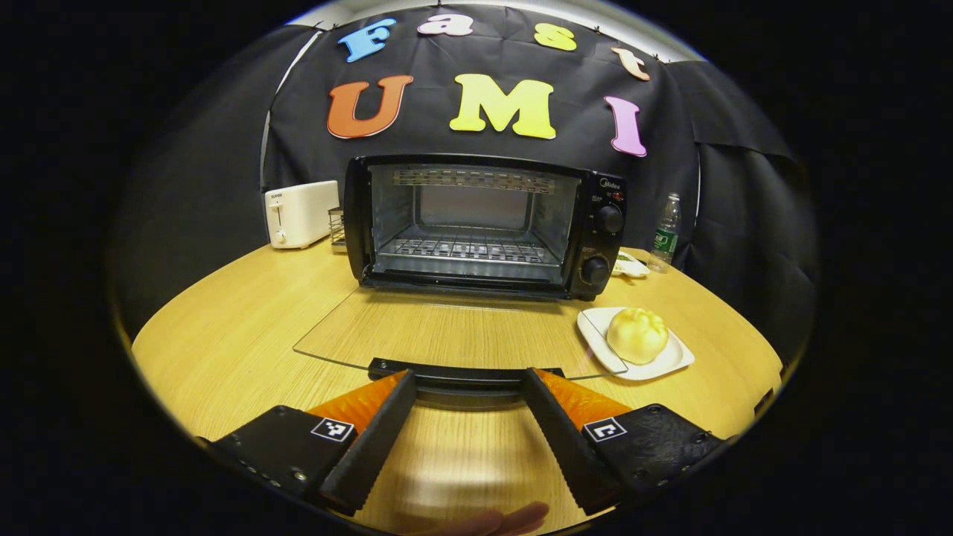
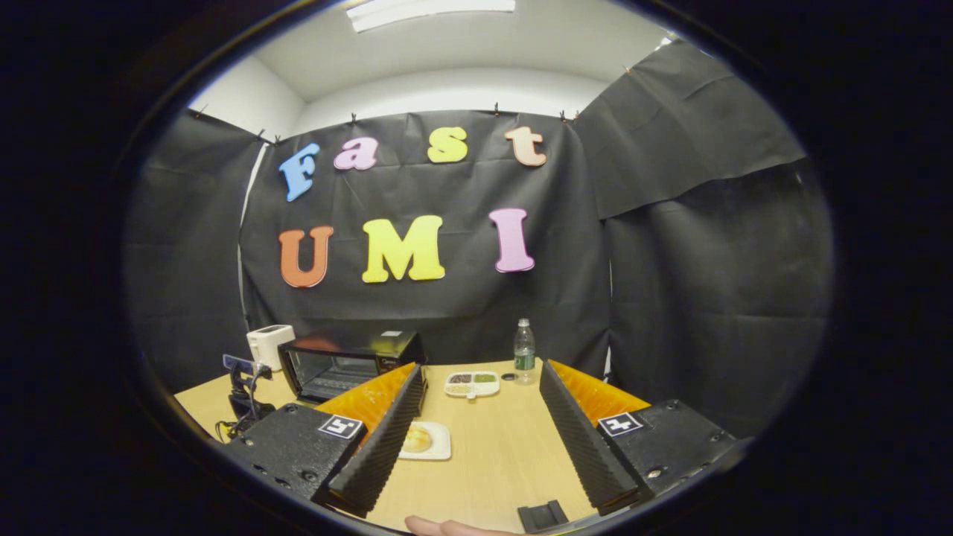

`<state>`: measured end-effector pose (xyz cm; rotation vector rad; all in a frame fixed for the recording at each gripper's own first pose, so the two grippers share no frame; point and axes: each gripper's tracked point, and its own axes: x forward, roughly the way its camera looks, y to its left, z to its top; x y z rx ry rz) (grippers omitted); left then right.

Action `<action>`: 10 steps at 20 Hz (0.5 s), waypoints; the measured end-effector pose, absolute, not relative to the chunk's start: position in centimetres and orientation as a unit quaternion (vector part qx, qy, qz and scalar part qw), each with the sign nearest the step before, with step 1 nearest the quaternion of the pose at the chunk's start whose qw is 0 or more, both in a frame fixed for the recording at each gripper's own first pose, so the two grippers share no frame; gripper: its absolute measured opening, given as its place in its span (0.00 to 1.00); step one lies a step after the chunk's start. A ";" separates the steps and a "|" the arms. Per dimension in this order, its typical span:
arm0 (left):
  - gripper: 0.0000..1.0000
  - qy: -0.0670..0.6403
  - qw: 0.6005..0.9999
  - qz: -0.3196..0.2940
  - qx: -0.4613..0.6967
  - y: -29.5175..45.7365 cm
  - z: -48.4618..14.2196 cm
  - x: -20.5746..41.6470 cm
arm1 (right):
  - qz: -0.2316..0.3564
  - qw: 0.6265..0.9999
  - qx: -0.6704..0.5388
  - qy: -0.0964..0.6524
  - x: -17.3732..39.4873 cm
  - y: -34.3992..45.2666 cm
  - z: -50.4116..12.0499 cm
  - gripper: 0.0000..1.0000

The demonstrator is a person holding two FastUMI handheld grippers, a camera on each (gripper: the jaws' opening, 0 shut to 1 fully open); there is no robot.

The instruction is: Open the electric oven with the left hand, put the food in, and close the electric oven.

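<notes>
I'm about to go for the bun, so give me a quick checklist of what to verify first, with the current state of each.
1. Oven door fully down: ok, it lies flat on the table.
2. Oven rack free for food: ok, nothing lies on it.
3. Left tool let go of the door handle: ok, its fingers stand open at either side of the handle.
4. Right tool ready: ok, open and holding nothing.
5. Bun reachable: ok, it sits on its plate beside the open door.
6. Door's edge clear of the plate: cannot tell.
</notes>
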<state>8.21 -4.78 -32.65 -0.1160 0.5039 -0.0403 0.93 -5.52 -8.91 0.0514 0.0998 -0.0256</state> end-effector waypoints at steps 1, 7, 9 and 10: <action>0.96 0.255 0.965 -0.017 -0.061 -4.3 -33.1 8.2 | -0.013 0.998 0.025 0.054 1.3 -5.5 -9.3 0.96; 0.94 0.195 0.978 -0.017 -0.077 -1.9 -25.5 7.1 | -0.002 0.996 0.025 0.091 4.7 -4.0 -12.8 0.97; 0.94 0.164 0.983 -0.020 -0.080 -1.2 -21.8 6.6 | 0.005 0.994 0.026 0.105 6.0 -2.9 -14.4 0.96; 0.94 0.148 0.986 -0.018 -0.079 -0.6 -20.0 6.3 | 0.009 0.993 0.025 0.113 6.8 -2.3 -15.3 0.96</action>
